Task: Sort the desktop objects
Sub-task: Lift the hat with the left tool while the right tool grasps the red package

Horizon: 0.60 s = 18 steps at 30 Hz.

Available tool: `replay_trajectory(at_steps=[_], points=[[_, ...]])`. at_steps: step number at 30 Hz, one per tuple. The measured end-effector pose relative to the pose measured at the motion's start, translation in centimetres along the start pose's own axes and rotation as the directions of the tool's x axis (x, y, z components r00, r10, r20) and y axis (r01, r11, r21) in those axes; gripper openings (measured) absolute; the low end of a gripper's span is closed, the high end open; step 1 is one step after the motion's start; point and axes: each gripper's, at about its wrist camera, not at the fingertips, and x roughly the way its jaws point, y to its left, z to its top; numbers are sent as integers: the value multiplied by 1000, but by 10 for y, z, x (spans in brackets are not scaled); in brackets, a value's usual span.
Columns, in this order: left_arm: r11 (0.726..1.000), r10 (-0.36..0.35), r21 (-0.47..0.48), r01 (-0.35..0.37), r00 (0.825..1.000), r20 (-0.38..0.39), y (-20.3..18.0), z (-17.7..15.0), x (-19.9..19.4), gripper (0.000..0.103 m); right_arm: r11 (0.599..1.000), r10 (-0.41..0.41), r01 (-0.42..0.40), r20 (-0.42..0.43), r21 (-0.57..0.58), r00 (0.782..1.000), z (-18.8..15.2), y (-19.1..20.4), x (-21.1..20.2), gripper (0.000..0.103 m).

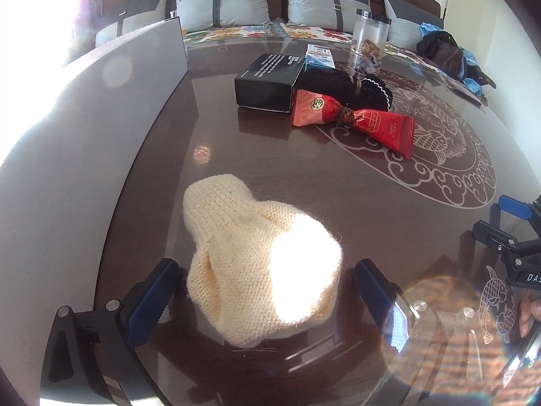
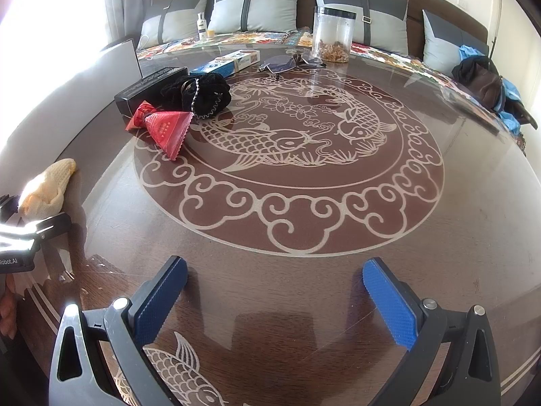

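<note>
- Knitted hat (image 1: 257, 267): on the counter (image 1: 304, 176), near edge, between left gripper (image 1: 267, 291) jaws, untouched.
- Box (image 1: 267, 83), cloth bundle (image 1: 345, 88), packet (image 1: 351, 118): clustered farther back.
- Jar (image 1: 370, 40): behind the cluster.

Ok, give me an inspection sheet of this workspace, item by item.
Surface: glossy dark wooden table with a pale koi-fish medallion; strong sun glare on its left side.
Job's things: cream knitted hat lying on the table between the left pads; red tied packet, black frilled fabric bundle, black box and blue-white box grouped at the far left.
Clutter: eyeglasses and a clear jar with brown contents at the far edge.
Grippers: left gripper open, pads clear of the hat; right gripper open, empty.
Cables: nothing seen.
Surroundings: grey cushions on a bench, dark clothes at right.
</note>
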Motion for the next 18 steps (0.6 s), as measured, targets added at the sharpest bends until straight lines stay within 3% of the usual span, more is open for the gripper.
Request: replay_trajectory(at_steps=[4,7,8,9,10,13,18], points=[[1000,-2,-7,2,1000,-4,8,-2,-3,103,994,74,-77,-38,-78,997,27,9,4,103],[1000,3,2,-3,1000,15,14,-1,-8,75,966,211,-210,-8,-153,977,70,36,-1,103],[1000,4,4,-4,1000,23,16,-1,-10,59,951,251,-251,-22,-181,968,85,47,2,103],[1000,7,4,-7,1000,25,18,0,-11,52,935,285,-289,-52,-207,957,100,60,7,103],[1000,-1,1,1,1000,24,20,0,-11,51,918,308,-320,-86,-233,947,112,73,15,102],[1000,-10,3,10,999,30,22,-1,-13,50,884,289,-330,-165,-332,943,136,107,39,84],[1000,-16,24,15,999,34,21,-1,-12,50,886,232,-312,-254,-344,939,146,119,72,63]])
